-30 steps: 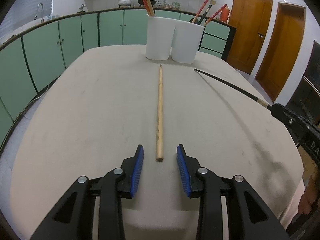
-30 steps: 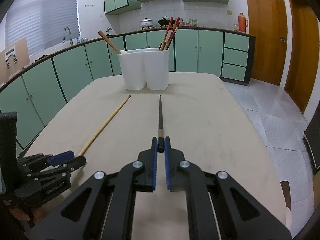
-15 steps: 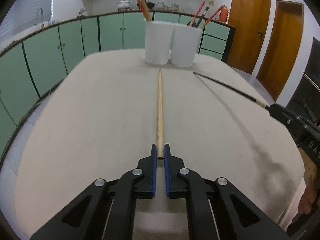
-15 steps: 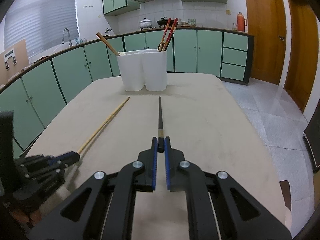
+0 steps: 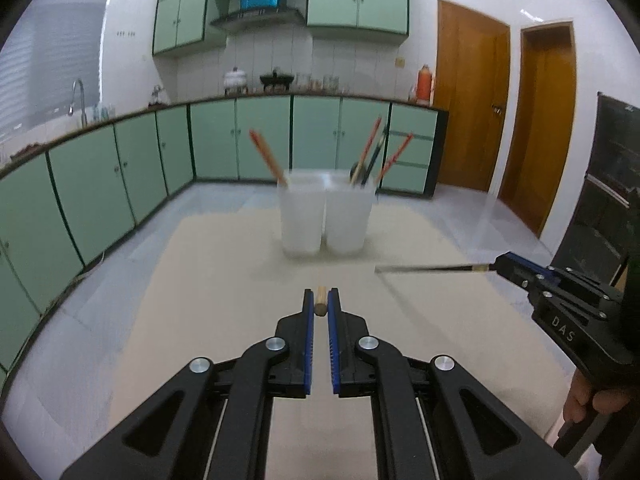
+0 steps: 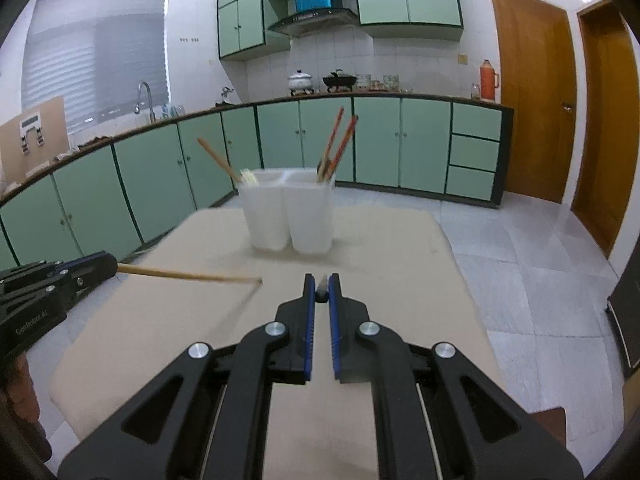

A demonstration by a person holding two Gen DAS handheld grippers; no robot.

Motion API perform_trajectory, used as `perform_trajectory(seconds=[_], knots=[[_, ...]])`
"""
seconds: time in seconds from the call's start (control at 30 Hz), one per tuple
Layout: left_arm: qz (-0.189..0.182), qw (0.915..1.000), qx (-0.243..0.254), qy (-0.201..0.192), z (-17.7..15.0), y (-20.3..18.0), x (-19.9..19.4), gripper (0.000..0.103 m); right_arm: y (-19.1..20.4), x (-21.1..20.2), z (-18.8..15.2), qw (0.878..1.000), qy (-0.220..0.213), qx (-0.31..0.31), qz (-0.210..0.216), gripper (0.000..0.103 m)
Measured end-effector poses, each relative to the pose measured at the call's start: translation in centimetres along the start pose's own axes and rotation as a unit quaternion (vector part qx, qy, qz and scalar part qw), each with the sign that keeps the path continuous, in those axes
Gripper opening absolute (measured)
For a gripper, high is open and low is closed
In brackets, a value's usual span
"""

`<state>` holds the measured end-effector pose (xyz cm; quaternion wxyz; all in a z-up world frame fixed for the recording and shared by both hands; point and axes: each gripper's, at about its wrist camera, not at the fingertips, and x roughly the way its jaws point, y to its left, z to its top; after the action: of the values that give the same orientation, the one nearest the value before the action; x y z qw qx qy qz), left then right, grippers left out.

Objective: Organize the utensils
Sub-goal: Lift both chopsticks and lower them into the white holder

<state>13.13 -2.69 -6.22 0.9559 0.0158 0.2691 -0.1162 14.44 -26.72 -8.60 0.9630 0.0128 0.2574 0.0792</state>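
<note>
- Left wrist view: left tool (image 5: 320, 307) clenched on the wooden chopstick (image 5: 320, 295), lifted over the desk (image 5: 200, 280), short of the white holder (image 5: 324, 216);
- right tool (image 6: 321, 292) grips the black chopstick (image 6: 321, 286) likewise, short of that holder

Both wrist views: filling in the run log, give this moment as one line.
left tongs: shut on wooden chopstick, lifted | right tongs: shut on black chopstick, lifted | white holder: on table, ahead
</note>
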Motion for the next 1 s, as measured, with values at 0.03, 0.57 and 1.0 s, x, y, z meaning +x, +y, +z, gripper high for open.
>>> perform_trajectory(seconds=[0.03,0.57,1.0], knots=[[-0.002,1.0000,0.003,-0.006,0.6,0.0,-0.1,0.006,-0.1,0.0,0.8,1.000,0.001,0.002,0.005,0.006],[-0.027,0.9973,0.032,-0.061,9.5,0.3,1.0,0.006,-0.1,1.7,14.9,0.996,0.022,-0.032,0.081,0.006],[-0.032,0.9883,0.033,-0.146,18.4,2.3,0.5,0.006,0.5,3.6,26.4,0.995,-0.054,-0.044,0.071,0.006]])
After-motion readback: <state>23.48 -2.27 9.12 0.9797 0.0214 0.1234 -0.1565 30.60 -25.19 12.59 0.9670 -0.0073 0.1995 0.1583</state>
